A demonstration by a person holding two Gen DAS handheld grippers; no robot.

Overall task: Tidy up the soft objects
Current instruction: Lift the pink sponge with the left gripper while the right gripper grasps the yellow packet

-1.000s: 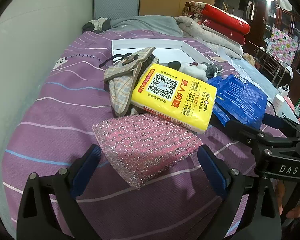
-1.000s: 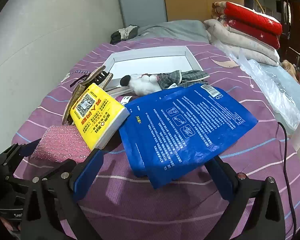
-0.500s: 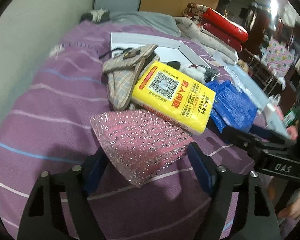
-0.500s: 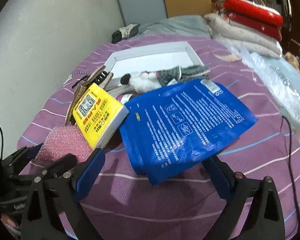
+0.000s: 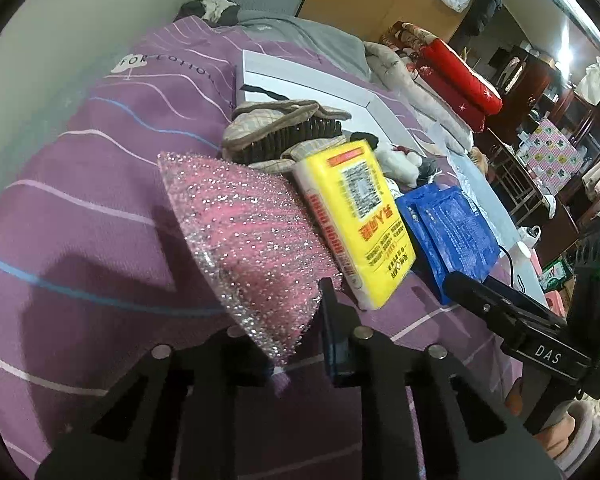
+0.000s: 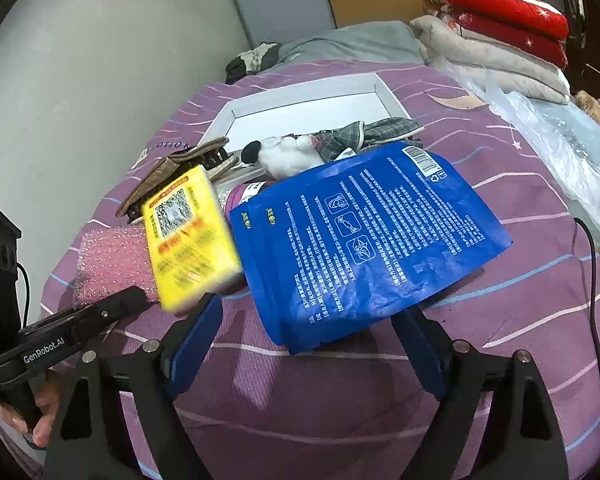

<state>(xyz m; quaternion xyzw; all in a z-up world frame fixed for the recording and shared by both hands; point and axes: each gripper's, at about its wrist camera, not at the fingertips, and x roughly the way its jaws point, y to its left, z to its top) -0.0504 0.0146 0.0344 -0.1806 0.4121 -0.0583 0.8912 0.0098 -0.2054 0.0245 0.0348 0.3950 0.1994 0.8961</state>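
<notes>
The bed (image 6: 500, 360) under my tongs wears a purple striped cover printed "FOR COTTON" at its far left, and the white tray (image 6: 300, 90) lies far up the middle of it. Largest of the soft things is the blue packet (image 6: 372, 240), flat at the near middle with white instructions, three pictograms and a barcode I cannot read; my right tongs (image 6: 306, 352) straddle its near corner with the jaws wide and clear of it, though they have just been closing a little. Left of it the yellow pack (image 5: 360, 220) carries a QR code and red characters too blurred to read, and it has tipped up onto its edge since a second ago. At the near left, the pink glittery sponge (image 5: 252, 240) is pinched at its near corner by my left tongs (image 5: 300, 344), whose jaws have just been closing onto it from wide open, and the sponge now stands lifted and tilted. "GenRobot.AI" marks my left tongs, "DAS" my right.
</notes>
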